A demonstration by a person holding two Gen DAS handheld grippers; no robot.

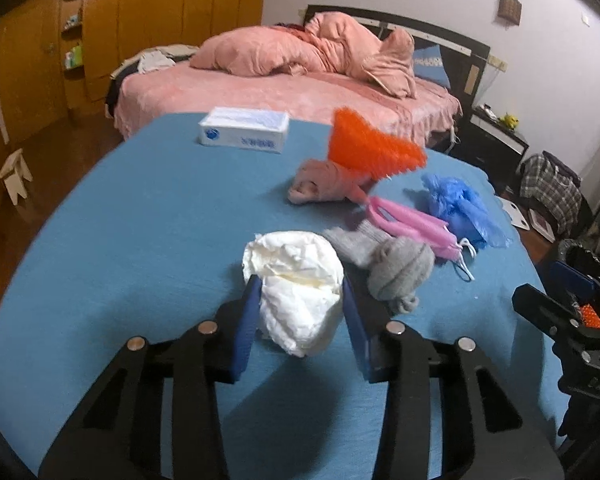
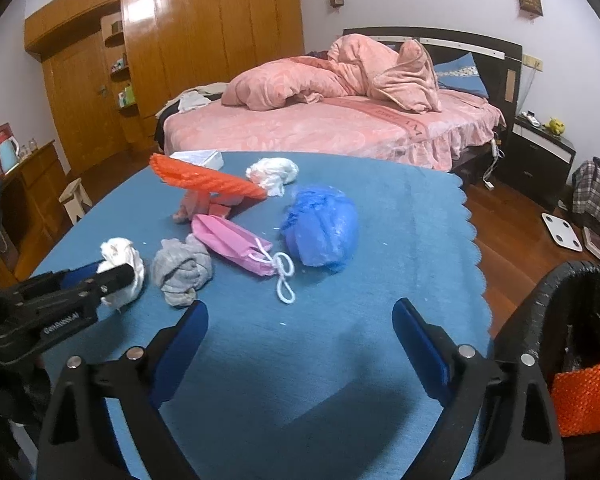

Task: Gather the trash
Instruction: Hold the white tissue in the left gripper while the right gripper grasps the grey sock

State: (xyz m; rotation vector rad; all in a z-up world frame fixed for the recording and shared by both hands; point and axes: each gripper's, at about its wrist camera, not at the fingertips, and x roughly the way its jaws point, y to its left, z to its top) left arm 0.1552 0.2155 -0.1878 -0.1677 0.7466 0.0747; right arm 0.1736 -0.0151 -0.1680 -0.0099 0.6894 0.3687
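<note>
On the blue cloth-covered worktop [image 2: 400, 220] lie two crumpled white paper wads, one grey sock bundle, one pink face mask, one blue plastic bag, one orange mesh piece, one pinkish cloth roll and one tissue box.

From the left in the right wrist view: the near white paper wad [image 2: 124, 266] sits pinched between the blue pads of the left claw [image 1: 298, 298], both pads pressing its soft, wrinkled sides. Just beside it on the right is the grey sock bundle [image 2: 182, 274], knitted and knotted into a lump, almost touching the wad. Next comes the pink face mask [image 2: 230, 246], flat and folded, with white ear loops trailing toward the near edge. Behind it the orange mesh piece [image 2: 204, 180], stiff and fan-shaped, leans over the pinkish cloth roll [image 1: 320, 180]. The tissue box [image 1: 244, 130], a white rectangular carton, stands at the far edge. The second white wad [image 2: 274, 174] lies behind the mesh's right tip. The blue plastic bag [image 2: 320, 228], glossy and balled up, rests just right of the mask.

The right claw [image 2: 300, 332] hangs spread wide over bare cloth, nothing between its pads. At the far right stands a black-lined trash bin [image 2: 540, 300], with orange mesh showing inside it.
</note>
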